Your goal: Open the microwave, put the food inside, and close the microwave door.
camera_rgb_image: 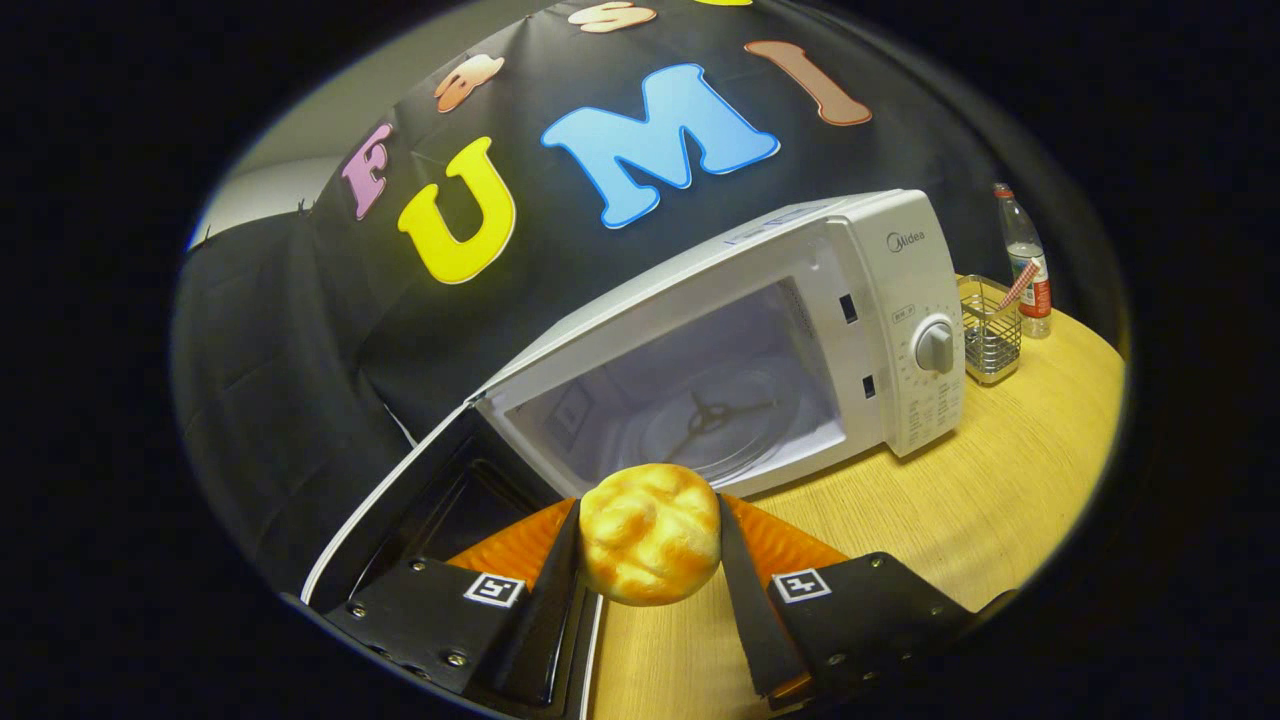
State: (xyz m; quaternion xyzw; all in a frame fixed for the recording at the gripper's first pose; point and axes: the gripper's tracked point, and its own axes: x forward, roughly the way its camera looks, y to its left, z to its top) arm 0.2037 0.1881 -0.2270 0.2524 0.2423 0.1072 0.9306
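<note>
A bread roll (650,535) is clamped between the gripper (648,545) fingers just before the microwave (800,330), whose door (420,500) is swung open for loading.

Microwave (800,330) cavity open, bare turntable (715,420) inside, straight ahead of the hand-held gripper (650,540), whose fingers clamp the bread roll (650,535). Swung-out door (430,500) blocks the left. Wire basket (988,345) and bottle (1025,260) crowd the tabletop (1000,480) beyond the microwave's right.
</note>
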